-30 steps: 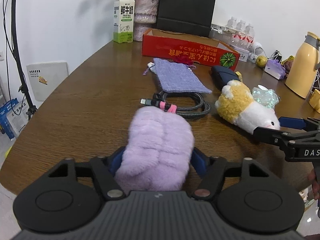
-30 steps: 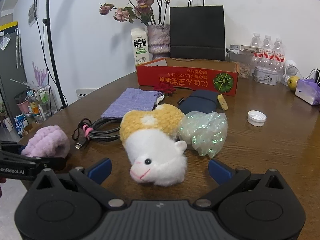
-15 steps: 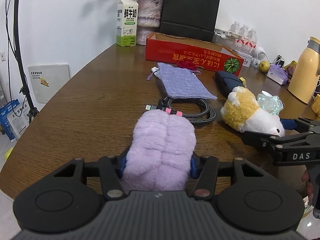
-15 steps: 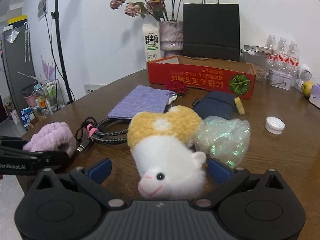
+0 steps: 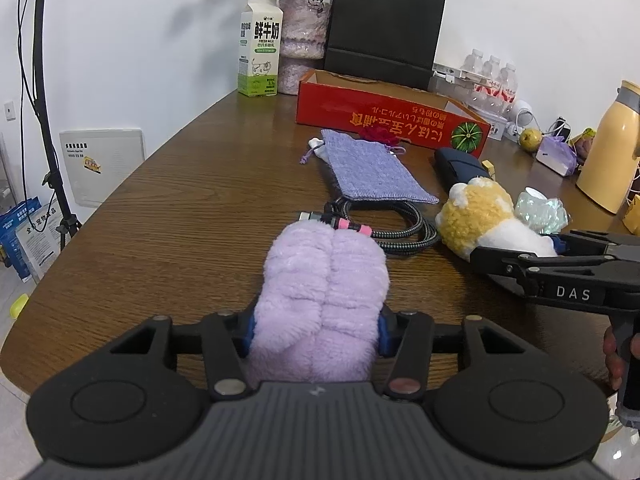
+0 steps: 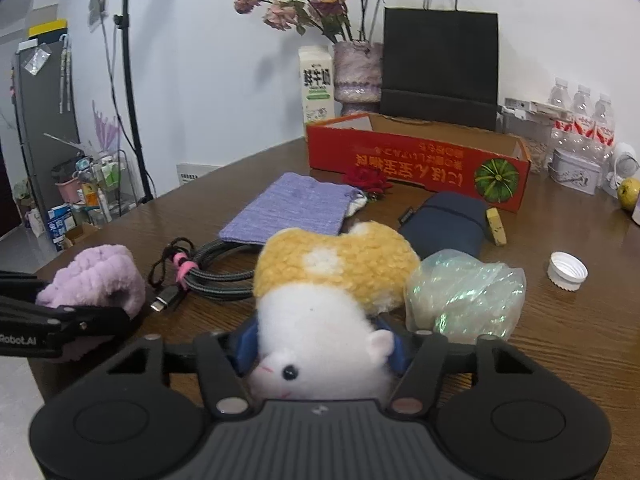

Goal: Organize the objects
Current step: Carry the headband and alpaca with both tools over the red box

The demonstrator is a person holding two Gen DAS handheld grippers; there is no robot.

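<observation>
A fluffy lilac plush (image 5: 324, 276) lies near the front edge of the brown table (image 5: 168, 216). My left gripper (image 5: 316, 330) has its blue pads pressing the plush's two sides, and its jaws are closing. A yellow and white hamster toy (image 6: 336, 264) lies to the right of it. My right gripper (image 6: 320, 346) is closing too, its blue pads squeezing the toy's white head. From the left wrist, the right gripper (image 5: 520, 254) reaches in from the right onto the hamster toy (image 5: 476, 216).
A coiled braided cable (image 6: 216, 268), a purple knitted pouch (image 6: 292, 208), a dark blue case (image 6: 444, 220), a shiny crumpled bag (image 6: 464, 292) and a white cap (image 6: 568, 271) lie around. An open red box (image 6: 416, 160) stands behind, with a milk carton (image 5: 258, 64), vase, black bag and a yellow flask (image 5: 612, 148).
The right gripper moved forward around the hamster toy and its wide jaws closed onto the head. The left jaws narrowed further, squeezing the lilac plush.
</observation>
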